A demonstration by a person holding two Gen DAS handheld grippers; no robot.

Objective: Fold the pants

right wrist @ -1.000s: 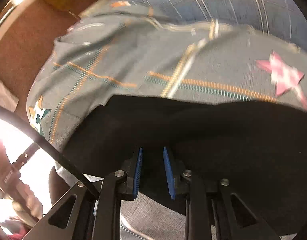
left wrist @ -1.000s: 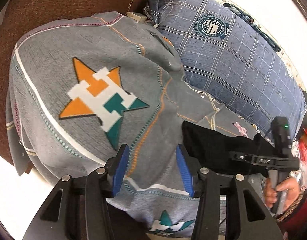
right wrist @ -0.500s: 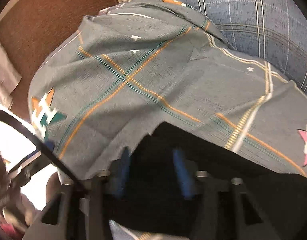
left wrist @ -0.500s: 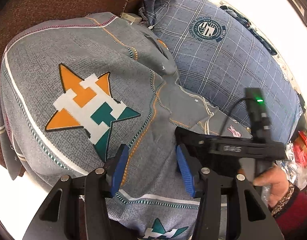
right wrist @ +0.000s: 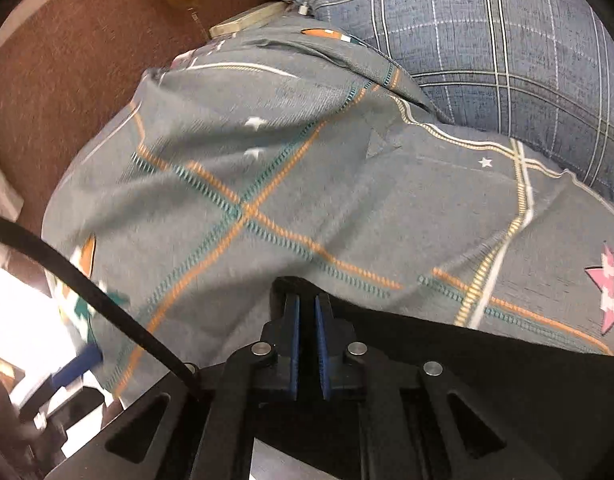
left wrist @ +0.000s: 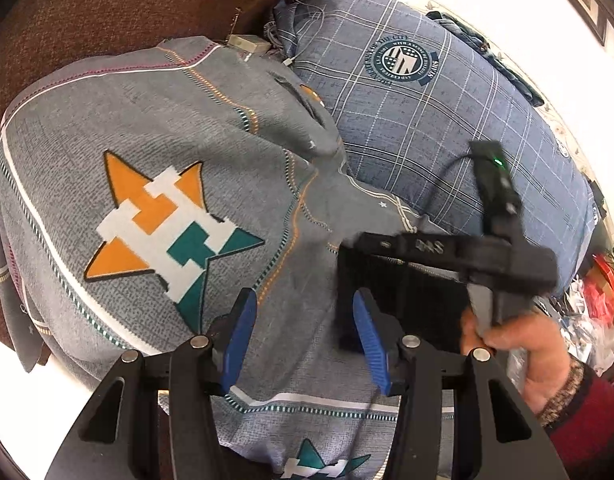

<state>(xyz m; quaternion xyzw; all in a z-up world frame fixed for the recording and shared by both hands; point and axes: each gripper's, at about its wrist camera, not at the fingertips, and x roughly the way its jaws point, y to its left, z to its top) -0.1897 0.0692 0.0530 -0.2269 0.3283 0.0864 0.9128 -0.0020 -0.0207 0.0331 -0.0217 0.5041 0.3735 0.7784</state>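
Black pants (left wrist: 411,300) lie on the grey patterned bedsheet (left wrist: 167,128), just right of its big orange-and-teal star (left wrist: 163,232) in the left wrist view, below the blue checked pillow (left wrist: 447,120). Right hand-held gripper (right wrist: 307,336): blue pads (right wrist: 293,344) drawn nearly together over the near corner of the black cloth; a thin gap shows between them, and whether fabric sits in it cannot be told. Likely a pinch on a corner or hem, the start of a fold. Left hand-held gripper (left wrist: 303,340): jaws wide, holding nothing, hanging over bare sheet between the star and the pants' left edge. Right hand (left wrist: 519,356) seen on its grip, red sleeve at the wrist. Next move, as judged: confirm the pinch, bring the left jaws onto the matching corner, then lift and carry both across the garment evenly so the layers do not skew. Hard to read: pants are uniformly black, so legs, waistband and any existing fold are indistinguishable; much of the garment is hidden behind the right tool and cut off at the lower frame edge. Right view is motion-blurred at left. A small beige object (left wrist: 249,44) sits at the sheet's far edge, above the star, unidentified.
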